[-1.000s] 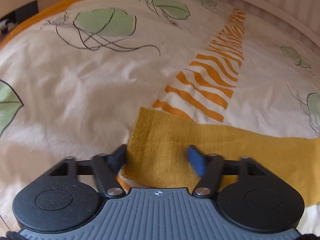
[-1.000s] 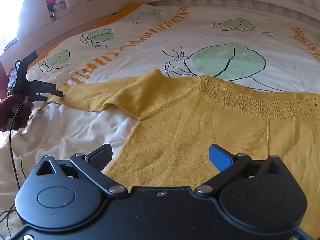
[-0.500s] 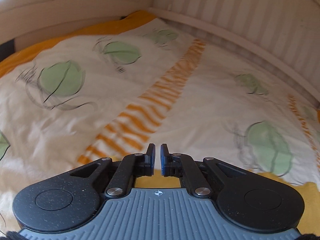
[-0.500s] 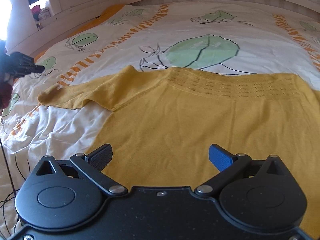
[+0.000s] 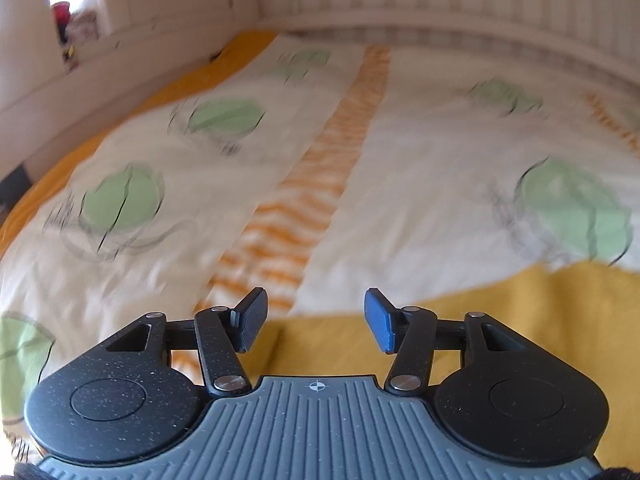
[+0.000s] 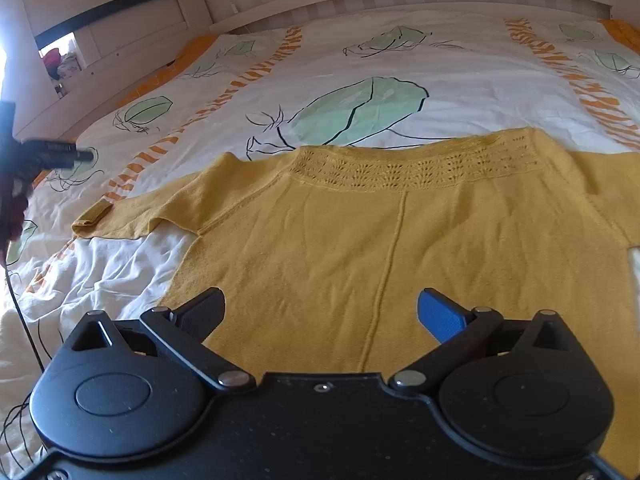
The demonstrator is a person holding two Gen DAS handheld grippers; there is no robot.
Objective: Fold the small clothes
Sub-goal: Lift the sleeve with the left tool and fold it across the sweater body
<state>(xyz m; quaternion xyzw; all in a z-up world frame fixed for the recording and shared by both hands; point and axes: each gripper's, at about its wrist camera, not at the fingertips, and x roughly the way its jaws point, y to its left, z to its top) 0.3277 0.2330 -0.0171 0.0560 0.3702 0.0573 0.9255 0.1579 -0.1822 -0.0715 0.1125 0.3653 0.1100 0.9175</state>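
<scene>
Sweater (image 6: 392, 248) flat, unfolded; sleeve (image 6: 132, 212) out left; left gripper (image 5: 316, 320) just reopened, empty; right gripper (image 6: 320, 316) spread, empty

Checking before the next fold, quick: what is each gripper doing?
Left gripper: open, just been opening, nothing between.
Right gripper: open, empty, over the sweater.

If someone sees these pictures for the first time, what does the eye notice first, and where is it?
First comes the mustard-yellow knitted sweater, spread flat on the bed just beyond the open right gripper, one sleeve stretched out to the left. Under it lies a white duvet cover with large green leaves and orange striped bands.
</scene>
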